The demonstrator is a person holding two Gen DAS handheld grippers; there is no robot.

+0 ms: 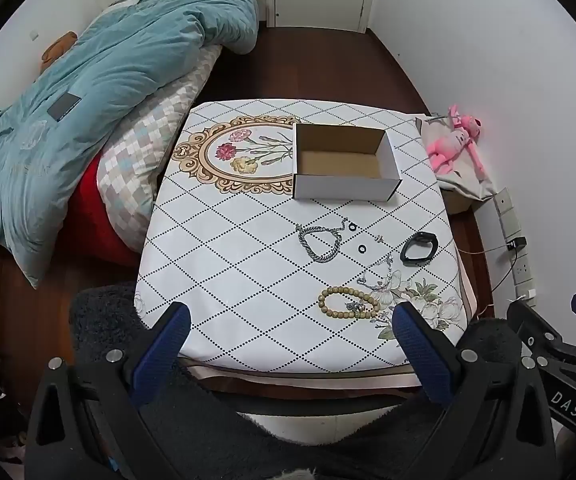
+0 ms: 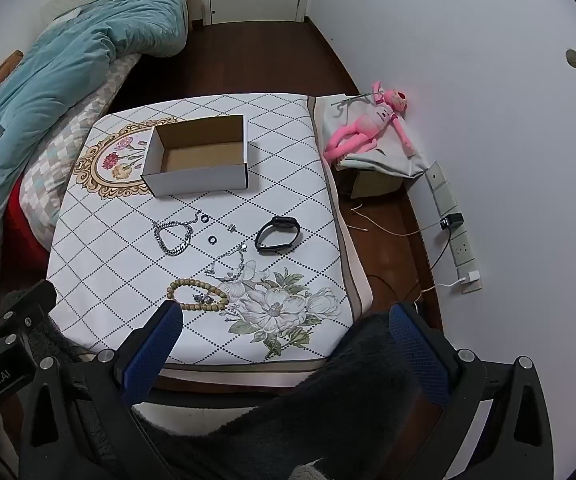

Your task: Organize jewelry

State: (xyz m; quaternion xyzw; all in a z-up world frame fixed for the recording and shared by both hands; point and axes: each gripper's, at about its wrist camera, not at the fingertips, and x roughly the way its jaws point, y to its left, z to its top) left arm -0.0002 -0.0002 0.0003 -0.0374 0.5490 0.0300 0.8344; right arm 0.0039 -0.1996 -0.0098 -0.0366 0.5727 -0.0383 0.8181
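An open, empty white cardboard box (image 1: 346,162) (image 2: 197,156) stands on the patterned table (image 1: 227,264) (image 2: 99,240). In front of it lie a silver chain bracelet (image 1: 320,242) (image 2: 173,236), two small dark rings (image 1: 362,248) (image 2: 212,237), a small earring (image 1: 378,237) (image 2: 232,227), a black wristband (image 1: 420,248) (image 2: 278,234), a thin silver necklace (image 1: 380,274) (image 2: 227,266) and a wooden bead bracelet (image 1: 348,304) (image 2: 197,294). My left gripper (image 1: 292,316) hangs open above the table's near edge. The right gripper (image 2: 285,316) is open too, above the near right corner. Neither holds anything.
A bed with a teal quilt (image 1: 87,92) (image 2: 47,72) lies left of the table. A pink plush toy (image 1: 454,140) (image 2: 368,128) rests on a cloth-covered box at the right wall, beside a power strip (image 2: 452,224) with cables. Dark fuzzy fabric (image 1: 215,420) (image 2: 328,408) fills the foreground.
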